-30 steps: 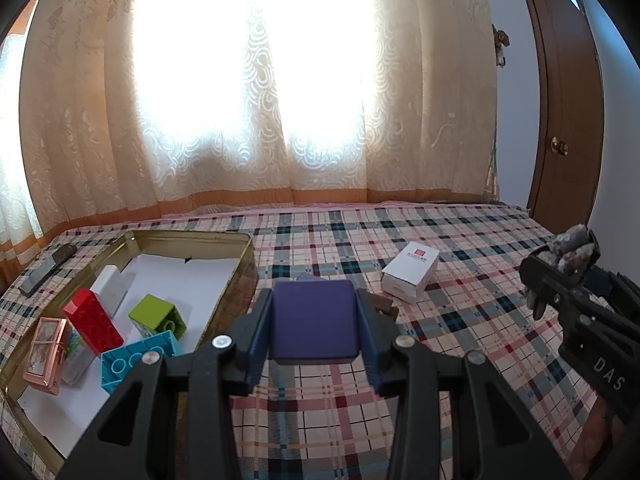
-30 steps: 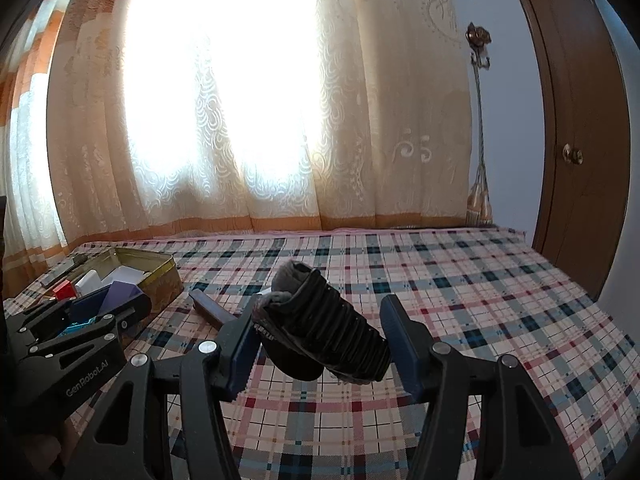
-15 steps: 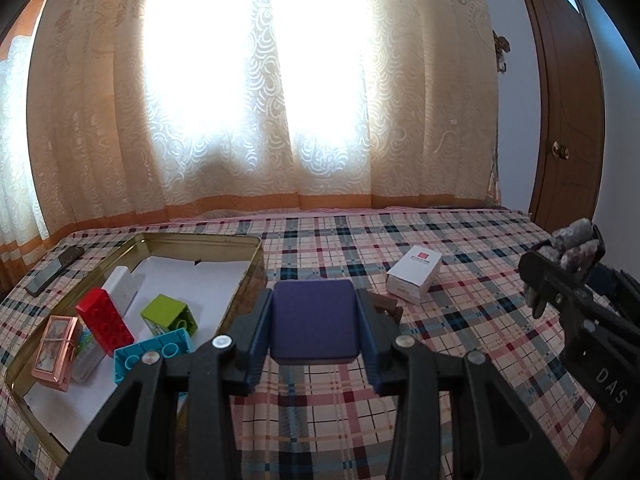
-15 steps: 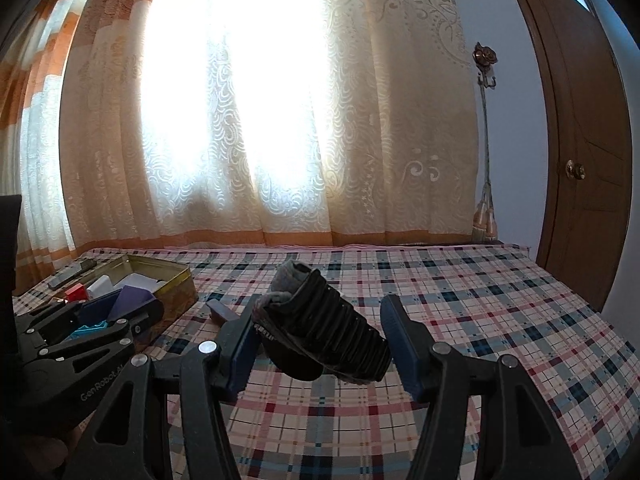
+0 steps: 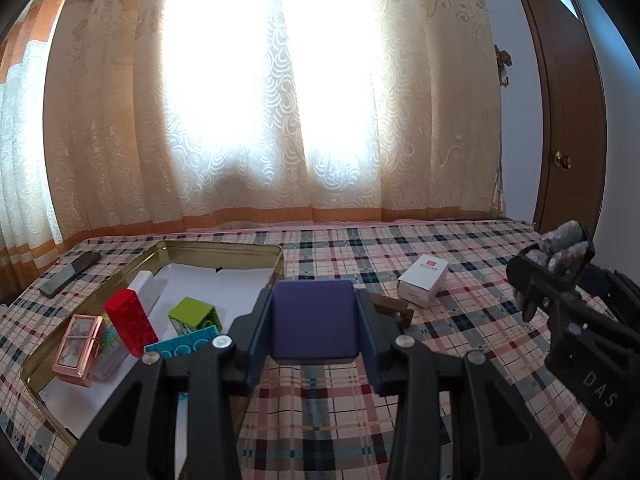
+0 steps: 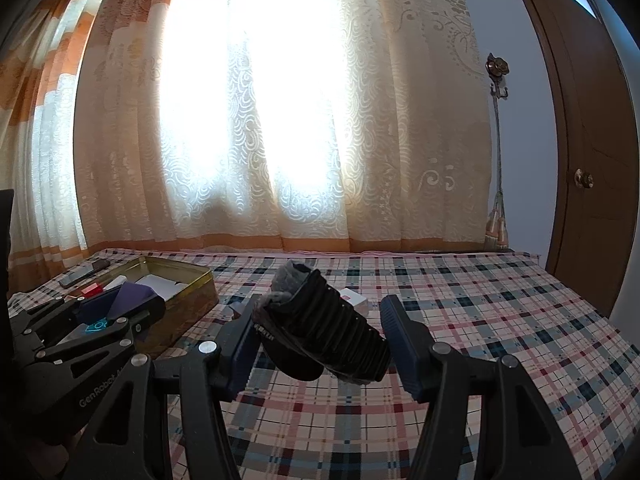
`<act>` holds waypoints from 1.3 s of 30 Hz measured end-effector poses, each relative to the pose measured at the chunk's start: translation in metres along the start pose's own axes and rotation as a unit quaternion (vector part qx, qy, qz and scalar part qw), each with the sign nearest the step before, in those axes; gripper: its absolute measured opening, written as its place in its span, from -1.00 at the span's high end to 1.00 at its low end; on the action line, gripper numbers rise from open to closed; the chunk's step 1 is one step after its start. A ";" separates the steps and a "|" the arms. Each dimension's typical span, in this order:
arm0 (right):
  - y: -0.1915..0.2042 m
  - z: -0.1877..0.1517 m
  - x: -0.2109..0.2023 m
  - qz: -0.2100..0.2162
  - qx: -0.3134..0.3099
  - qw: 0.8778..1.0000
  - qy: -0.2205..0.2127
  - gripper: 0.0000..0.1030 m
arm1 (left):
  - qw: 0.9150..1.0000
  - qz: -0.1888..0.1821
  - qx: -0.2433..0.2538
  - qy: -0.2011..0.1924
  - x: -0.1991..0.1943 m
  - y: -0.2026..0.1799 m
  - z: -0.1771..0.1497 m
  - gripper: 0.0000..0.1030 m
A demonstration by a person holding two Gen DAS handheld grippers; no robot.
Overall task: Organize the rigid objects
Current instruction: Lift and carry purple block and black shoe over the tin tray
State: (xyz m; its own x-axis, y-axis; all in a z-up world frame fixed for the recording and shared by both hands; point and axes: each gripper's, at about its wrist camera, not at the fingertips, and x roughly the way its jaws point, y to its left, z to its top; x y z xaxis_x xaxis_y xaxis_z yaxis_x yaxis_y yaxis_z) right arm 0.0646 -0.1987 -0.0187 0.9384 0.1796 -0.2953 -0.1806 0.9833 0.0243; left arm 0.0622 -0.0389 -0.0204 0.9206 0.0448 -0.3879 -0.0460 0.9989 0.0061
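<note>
Your left gripper (image 5: 314, 330) is clamped on a purple box (image 5: 313, 322), held above the plaid cloth (image 5: 460, 292); the gold tin (image 5: 224, 247) of toy bricks sits just to its left. Your right gripper (image 6: 320, 334) clamps a black ribbed sleeve (image 6: 328, 332), the white carton (image 6: 352, 297) beyond it.

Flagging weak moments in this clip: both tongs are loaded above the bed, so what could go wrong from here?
1. The black ribbed roll sits skewed in the right tongs, apparently touching only one pad; it might slip out.
2. The gold tin already holds blocks, so the purple box in the left tongs may land on them.
</note>
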 end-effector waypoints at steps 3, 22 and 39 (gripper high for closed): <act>0.005 0.000 -0.002 0.006 -0.003 1.000 -0.001 -0.19 | 1.000 0.001 -0.005 -0.003 -0.003 0.004 -0.001 0.24; 0.023 -0.002 -0.005 0.024 -0.009 1.000 -0.006 -0.19 | 0.999 0.022 -0.020 -0.027 -0.020 0.028 -0.006 0.24; 0.050 -0.005 -0.007 0.052 -0.021 0.998 -0.007 -0.19 | 0.998 0.038 -0.028 -0.036 -0.028 0.049 -0.008 0.24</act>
State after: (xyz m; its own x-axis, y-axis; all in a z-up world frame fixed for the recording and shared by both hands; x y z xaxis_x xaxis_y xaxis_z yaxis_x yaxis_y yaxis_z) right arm 0.0477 -0.1507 -0.0202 0.9178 0.2810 -0.2804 -0.2887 0.9573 0.0141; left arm 0.0310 0.0084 -0.0171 0.9387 0.1240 -0.3217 -0.1374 0.9903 -0.0191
